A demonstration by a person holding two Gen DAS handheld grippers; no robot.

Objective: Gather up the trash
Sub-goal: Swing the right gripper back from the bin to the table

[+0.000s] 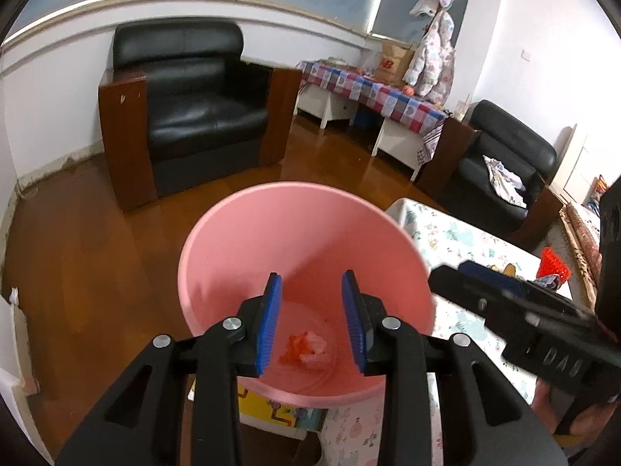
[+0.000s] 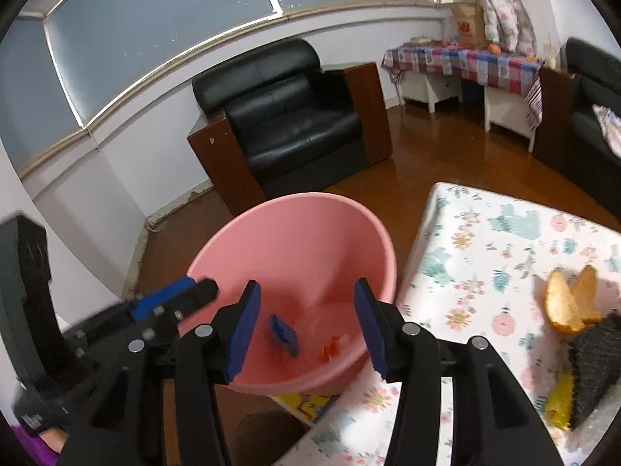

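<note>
Where fingers part, scrap [image 1: 306, 351] beneath.

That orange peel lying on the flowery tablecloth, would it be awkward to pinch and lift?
Probably not. The orange peel curls up into two standing flaps, so the open right gripper has an edge to pinch. It looks thin and hollow, so likely light. It may bend or tear rather than stay rigid, being only rind.

A black leather armchair [image 1: 186, 108] stands on the wooden floor [image 1: 97, 256], near a checked-cloth side table [image 1: 372, 93].
</note>
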